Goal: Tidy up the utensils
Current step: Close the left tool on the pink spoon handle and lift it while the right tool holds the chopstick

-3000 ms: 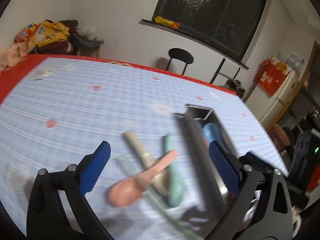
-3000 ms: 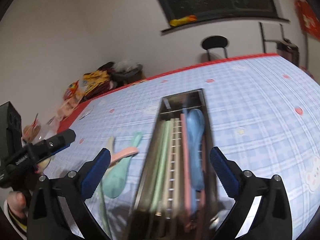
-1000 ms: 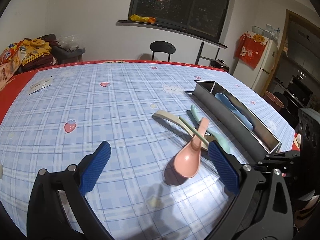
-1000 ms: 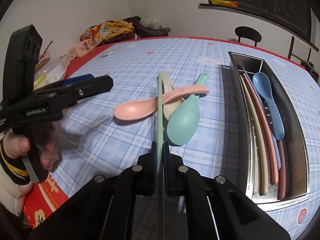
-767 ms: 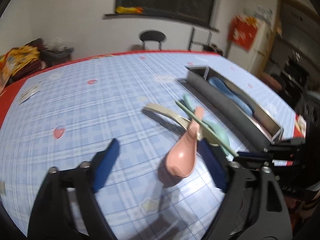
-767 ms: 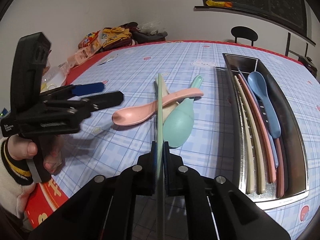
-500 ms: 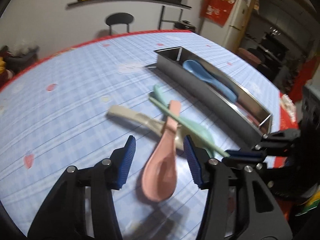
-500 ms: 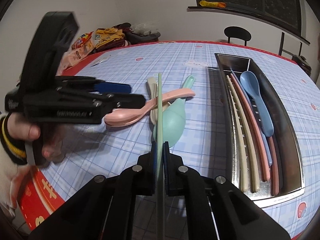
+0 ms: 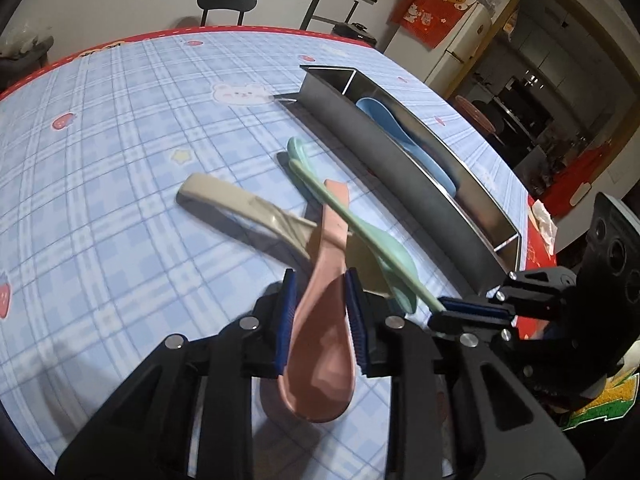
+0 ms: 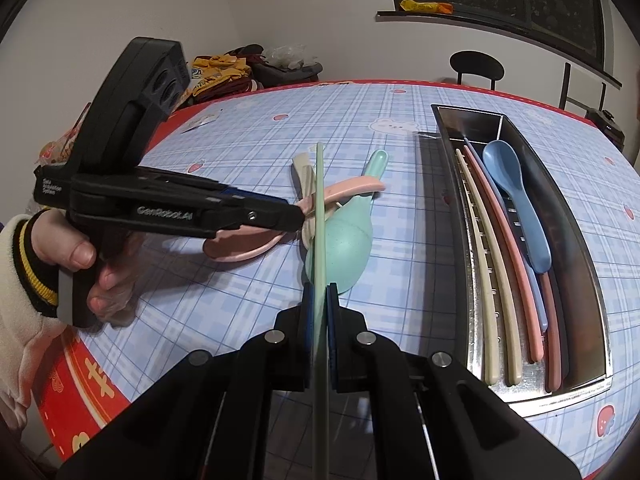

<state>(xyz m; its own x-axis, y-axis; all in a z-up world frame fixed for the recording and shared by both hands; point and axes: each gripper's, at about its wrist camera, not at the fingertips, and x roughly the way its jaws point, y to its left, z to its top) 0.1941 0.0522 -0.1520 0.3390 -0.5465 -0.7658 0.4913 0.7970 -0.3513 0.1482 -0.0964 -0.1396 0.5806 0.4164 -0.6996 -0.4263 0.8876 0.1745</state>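
Observation:
My left gripper (image 9: 320, 300) is shut on the pink spoon (image 9: 324, 336), its pads on both sides of the neck just above the bowl. The same gripper (image 10: 298, 216) and pink spoon (image 10: 356, 186) also show in the right wrist view. My right gripper (image 10: 319, 312) is shut on a pale green chopstick (image 10: 320, 216) that points forward over the mint spoon (image 10: 344, 248). That chopstick (image 9: 360, 232) crosses the pink spoon's handle. A beige spoon (image 9: 244, 206) lies under them. The steel tray (image 10: 576, 272) holds a blue spoon (image 10: 516, 200) and several chopsticks.
The table wears a blue checked cloth (image 9: 100, 168) with a red border. The steel tray (image 9: 384, 140) lies along the right side. A black chair (image 9: 226, 2) stands behind the far edge. Snack bags and clothes (image 10: 240, 68) are piled at the far left.
My left gripper has come down and forward over the pink spoon and shut on it. My right gripper keeps holding the green chopstick, almost still.

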